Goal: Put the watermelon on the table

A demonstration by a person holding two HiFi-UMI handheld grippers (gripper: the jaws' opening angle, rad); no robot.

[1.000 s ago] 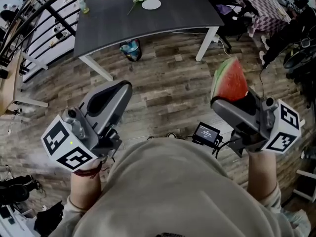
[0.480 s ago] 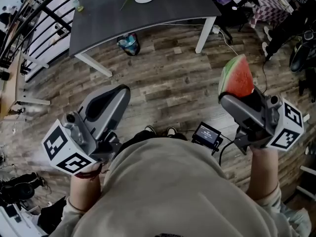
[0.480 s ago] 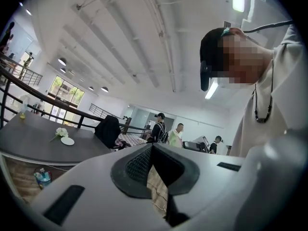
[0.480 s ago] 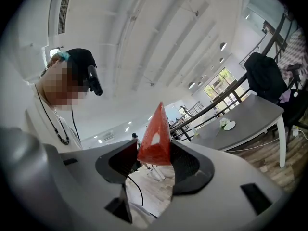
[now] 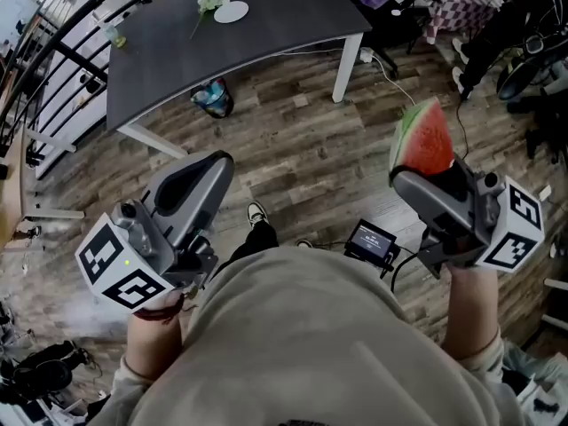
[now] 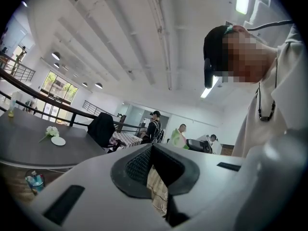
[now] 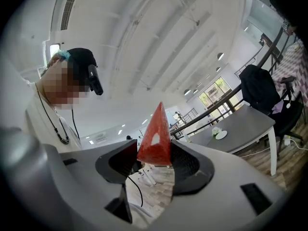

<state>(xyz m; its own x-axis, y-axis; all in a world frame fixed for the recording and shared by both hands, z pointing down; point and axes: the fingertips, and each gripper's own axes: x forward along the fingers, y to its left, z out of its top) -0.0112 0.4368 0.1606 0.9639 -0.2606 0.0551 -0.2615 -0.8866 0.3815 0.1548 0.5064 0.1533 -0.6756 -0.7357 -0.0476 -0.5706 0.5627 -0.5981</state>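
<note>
Head view looks down on us standing on the wooden floor (image 5: 302, 158), a gripper in each hand. Our right gripper (image 5: 419, 176) has its jaws closed on a wedge of watermelon (image 5: 424, 145), with red flesh facing us and green rind along its left edge. In the right gripper view the wedge sits pinched between both pads, point upward. Our left gripper (image 5: 211, 162) carries nothing: in the left gripper view its jaws meet at the tips, with only floor showing behind them. The dark table (image 5: 266, 34) stands far ahead and to the left, well apart from the watermelon. It bears a white plate (image 5: 231, 11) and a small white flower (image 5: 209, 0) at its far side.
</note>
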